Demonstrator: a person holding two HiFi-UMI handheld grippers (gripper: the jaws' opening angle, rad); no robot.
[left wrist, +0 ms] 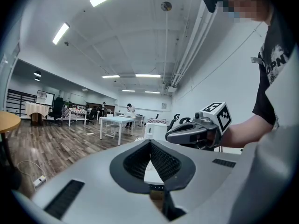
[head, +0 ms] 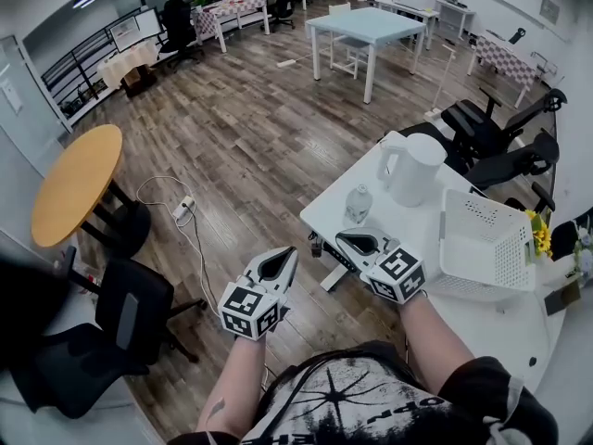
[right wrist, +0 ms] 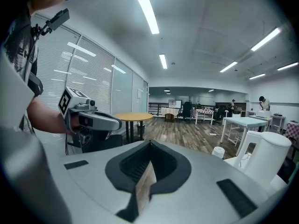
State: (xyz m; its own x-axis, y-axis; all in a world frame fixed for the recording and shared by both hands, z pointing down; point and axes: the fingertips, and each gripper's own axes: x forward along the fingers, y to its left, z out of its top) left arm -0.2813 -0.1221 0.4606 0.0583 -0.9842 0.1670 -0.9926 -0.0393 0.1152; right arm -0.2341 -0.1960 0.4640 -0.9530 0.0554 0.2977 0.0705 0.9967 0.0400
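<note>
Head view is where the right gripper is seen near the small bottle on the white table, with the left gripper out over the floor, both pressed together and empty, so the jaws would best be spread wide and lined up before the bottle is touched.

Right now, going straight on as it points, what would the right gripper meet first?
Nothing near: the right gripper aims between the left gripper and small bottle, over wood floor; depth beyond is unclear.
</note>
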